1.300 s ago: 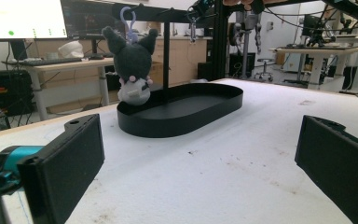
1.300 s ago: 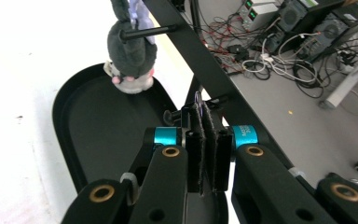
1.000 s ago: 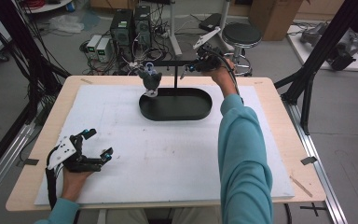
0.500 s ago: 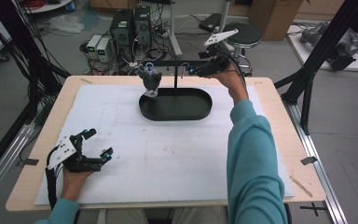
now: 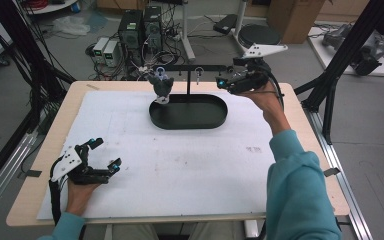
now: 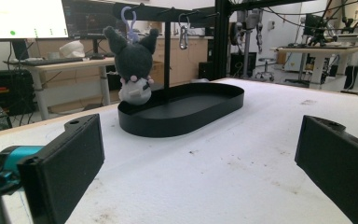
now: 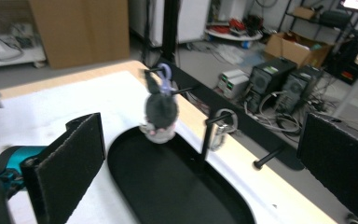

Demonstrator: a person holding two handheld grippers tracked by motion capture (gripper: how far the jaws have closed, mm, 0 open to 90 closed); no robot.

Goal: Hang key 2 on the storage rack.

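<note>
On a white-covered tabletop [image 5: 180, 165] in a cluttered lab, one black tray [image 5: 188, 112] sits at twelve o'clock, one plush toy [image 5: 160, 86] hanging from its rack above the tray's left end; right tongs [image 5: 223, 83], just opened, and left tongs [image 5: 105, 155] are both released, empty.

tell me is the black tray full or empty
Empty: the black tray shows a bare floor; the plush keychain hangs from the rack above its end.

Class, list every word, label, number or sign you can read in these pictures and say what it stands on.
None can be read.
Monitor: top-left marks too blurred.
White mat: small dark mark at its right too small.
Cardboard boxes: no legible print.
</note>
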